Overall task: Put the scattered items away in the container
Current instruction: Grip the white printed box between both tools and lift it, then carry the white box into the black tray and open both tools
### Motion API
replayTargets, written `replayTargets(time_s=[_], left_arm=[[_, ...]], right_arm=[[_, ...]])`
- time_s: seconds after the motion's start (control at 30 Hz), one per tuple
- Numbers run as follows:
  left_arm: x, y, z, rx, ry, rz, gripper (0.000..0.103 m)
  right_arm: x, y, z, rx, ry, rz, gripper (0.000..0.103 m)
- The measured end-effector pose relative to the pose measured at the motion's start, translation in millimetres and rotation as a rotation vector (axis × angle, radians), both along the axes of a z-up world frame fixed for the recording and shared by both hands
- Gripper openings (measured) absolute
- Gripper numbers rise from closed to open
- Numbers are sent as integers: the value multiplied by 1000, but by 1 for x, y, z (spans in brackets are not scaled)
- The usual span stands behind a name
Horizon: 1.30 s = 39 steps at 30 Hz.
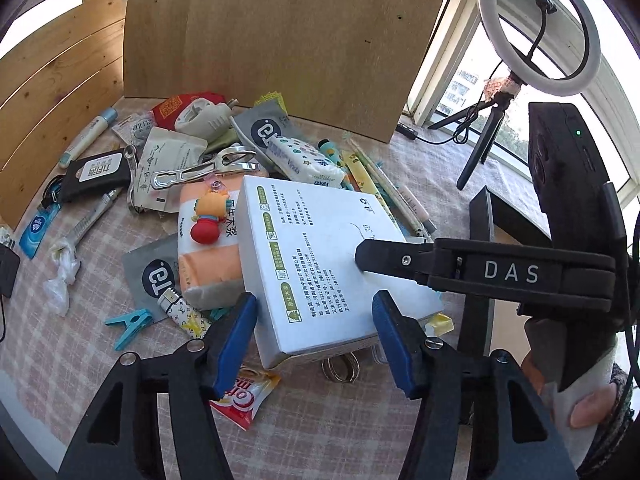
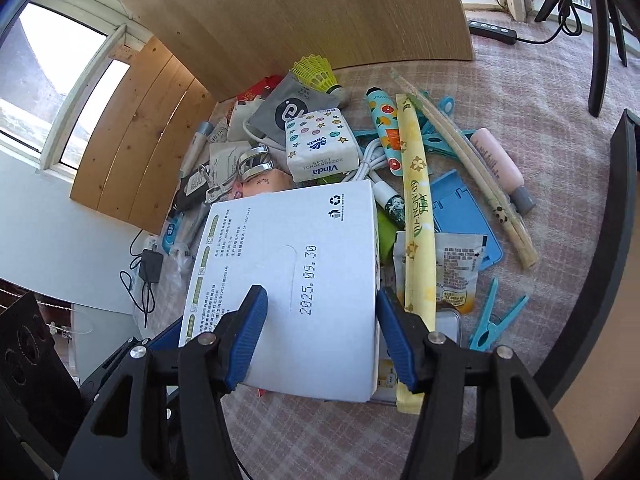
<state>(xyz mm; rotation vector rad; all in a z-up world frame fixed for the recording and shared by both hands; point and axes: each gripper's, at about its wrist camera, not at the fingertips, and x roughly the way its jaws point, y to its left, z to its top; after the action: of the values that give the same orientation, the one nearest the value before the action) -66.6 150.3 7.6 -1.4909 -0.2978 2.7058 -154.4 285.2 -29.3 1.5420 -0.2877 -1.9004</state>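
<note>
A white tissue box (image 1: 320, 252) (image 2: 296, 248) lies printed side up on a heap of small items on the checked cloth. My left gripper (image 1: 316, 340) stands open astride the box's near corner, blue pads apart from it. My right gripper (image 2: 320, 336) is open too. Its left pad (image 2: 248, 336) hangs over the box top and its right pad (image 2: 394, 340) sits just past the box's right edge. In the left wrist view one black finger (image 1: 384, 258) of the right gripper rests its tip on the box top. A dark-rimmed black container (image 1: 480, 240) (image 2: 624, 184) stands to the right.
Around the box lie a Vinda tissue pack (image 2: 320, 146), a yellow tea stick (image 2: 418, 216), chopsticks (image 2: 476, 172), blue clothes pegs (image 2: 496, 316) (image 1: 130, 324), an orange tissue pack with a doll (image 1: 208, 240), metal clips (image 1: 204, 168). A wooden board (image 1: 280, 36) stands behind. A ring light (image 1: 538, 28) stands far right.
</note>
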Motion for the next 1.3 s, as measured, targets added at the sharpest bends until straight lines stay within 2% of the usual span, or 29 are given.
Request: replayTargets(time_s=[0.2,0.37,0.73,0.8,0.87,0.93,1.07,1.17,1.3], left_arm=[[4,11,12,37,22,-12,57],[8,49,26,52,55,-85,57],[13,208,50,63,103,-406,57],[17,235,50,56,92,-462,60],[20,254,50,53,76,-508,60],[22,260,49,44,79,-526,60],[23,254,46,38,67,-517,60],[18,236,44,33,62,-471,60],[11,196,42,19,63,-372,60]], right_arm=[[9,23,17,4,32,-8,55],[20,70,36,-1,56,-70,55],[63,243,73,83,111,-352,55],[73,266,77,119,124,-381,55],[83,282,84,198,162,-416,55],[89,297,93,267,229,-478,56],[90,306,100,257,264,-486,57],[87,290,100,260,278,-457,58],[82,248,101,259,315,-366,61]])
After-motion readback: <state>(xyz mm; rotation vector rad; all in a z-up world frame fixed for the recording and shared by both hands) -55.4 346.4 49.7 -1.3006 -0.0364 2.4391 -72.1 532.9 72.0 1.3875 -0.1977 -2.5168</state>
